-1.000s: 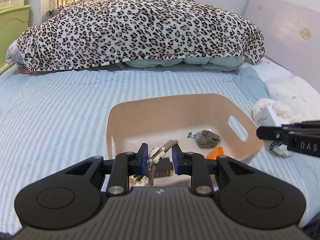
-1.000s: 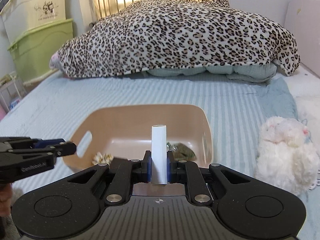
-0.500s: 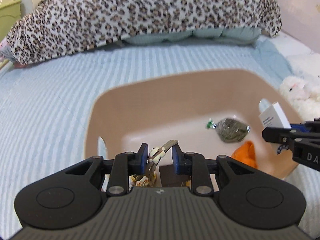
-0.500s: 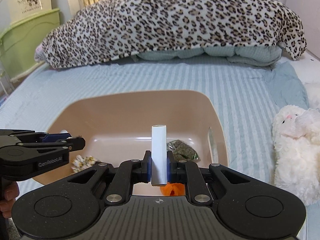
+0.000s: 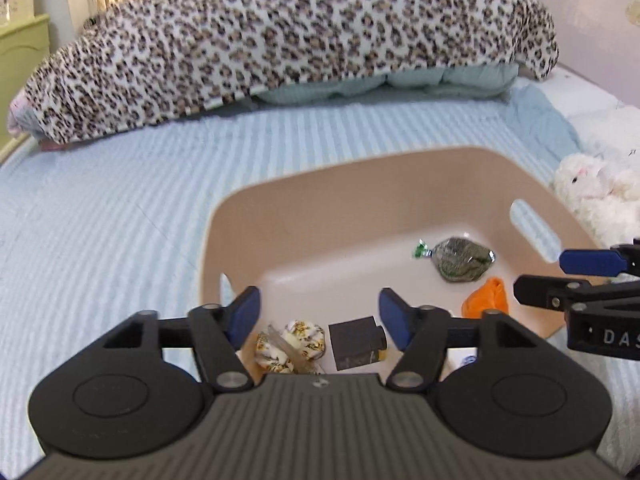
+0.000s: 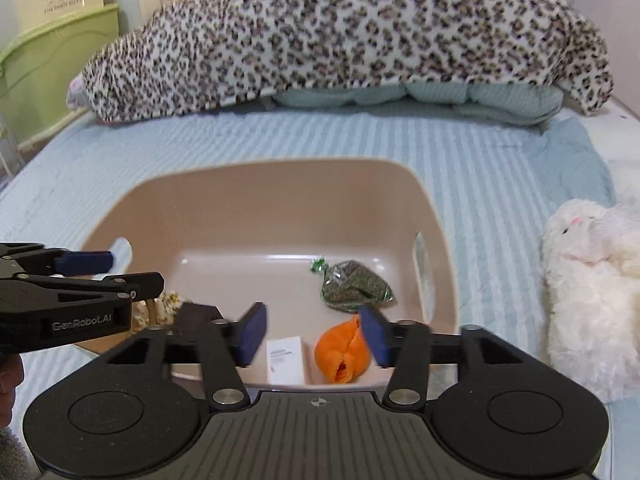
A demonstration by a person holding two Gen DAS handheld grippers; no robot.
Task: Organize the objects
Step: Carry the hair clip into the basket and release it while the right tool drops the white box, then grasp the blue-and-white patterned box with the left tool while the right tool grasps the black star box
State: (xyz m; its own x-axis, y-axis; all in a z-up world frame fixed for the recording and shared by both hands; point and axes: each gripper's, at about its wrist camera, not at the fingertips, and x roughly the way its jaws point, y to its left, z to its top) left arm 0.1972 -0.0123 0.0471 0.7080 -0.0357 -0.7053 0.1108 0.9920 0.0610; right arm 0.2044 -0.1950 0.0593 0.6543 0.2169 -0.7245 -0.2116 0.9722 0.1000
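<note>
Now that both claws have let go, each load lies in the beige tub (image 5: 404, 168) on the striped bedspread (image 5: 100, 220). Starting at the left, the left gripper (image 5: 320, 314) stands wide with nothing between its blue pads; half a second ago those pads pinched a leopard-print hair clip (image 5: 290, 346), and that clip now rests on the tub floor at about 6 o'clock of the left wrist view, just beside a small dark box (image 5: 356, 340). Farther along, toward 3 o'clock of the tub floor, a clear bag of green bits (image 5: 460, 260) and an orange cloth piece (image 5: 486, 304) lie near each other.

Moving right, the right gripper (image 6: 314, 334) is spread wide too and carries nothing. The white carton (image 6: 285, 360) it gripped upright a moment ago now lies flat on the tub floor between its pads, with the orange cloth just beside it.

So 2 more items are stowed, by my reckoning, and both hands are free for the next pick. Outside the tub, at 3 o'clock, a white plush rabbit (image 6: 588, 280) sits on the bed and looks like the likely remaining piece. At 12 o'clock the leopard blanket (image 6: 340, 32) is heaped well apart.
</note>
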